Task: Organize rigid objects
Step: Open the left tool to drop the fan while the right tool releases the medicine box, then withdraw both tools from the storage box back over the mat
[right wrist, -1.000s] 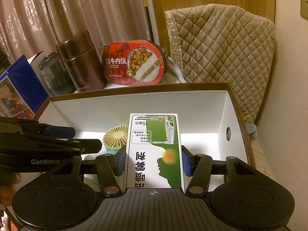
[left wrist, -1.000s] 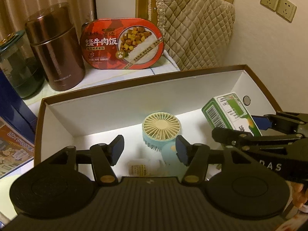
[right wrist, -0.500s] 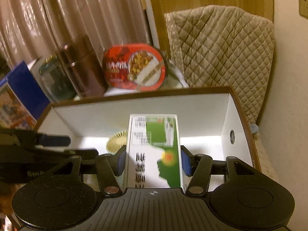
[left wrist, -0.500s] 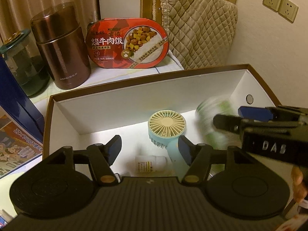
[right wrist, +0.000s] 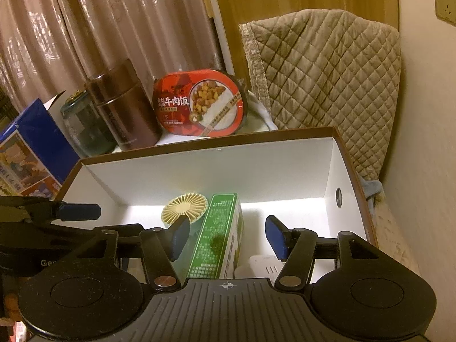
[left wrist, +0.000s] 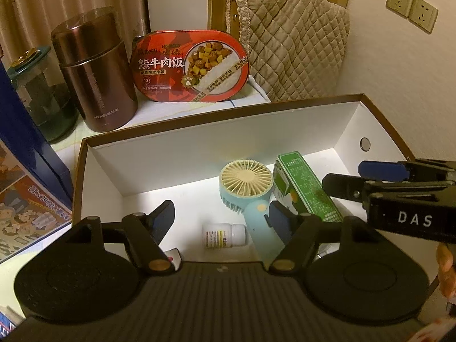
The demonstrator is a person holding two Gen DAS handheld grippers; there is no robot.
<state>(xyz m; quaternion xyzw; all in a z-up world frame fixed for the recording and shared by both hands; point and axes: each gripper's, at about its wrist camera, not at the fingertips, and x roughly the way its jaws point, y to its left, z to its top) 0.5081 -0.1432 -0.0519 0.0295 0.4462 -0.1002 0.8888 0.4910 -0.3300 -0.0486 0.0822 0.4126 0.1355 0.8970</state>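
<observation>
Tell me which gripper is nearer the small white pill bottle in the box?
Left. The pill bottle lies just beyond the opening left gripper, nothing between its fingers. The right gripper is opening over the green carton, beyond the fan.

Looks like somebody's home, probably a bedroom corner: patterned curtains [right wrist: 85, 28], a quilted cover [left wrist: 293, 45] over something, wall sockets [left wrist: 411, 7], a thermos [left wrist: 94, 71] and an instant rice meal [left wrist: 191, 65].

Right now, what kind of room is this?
Probably a bedroom or living room at home, not a kitchen. There are curtains behind the table, a quilted cover draped over something by the wall, and everyday stuff like a thermos and a boxed rice meal.
</observation>
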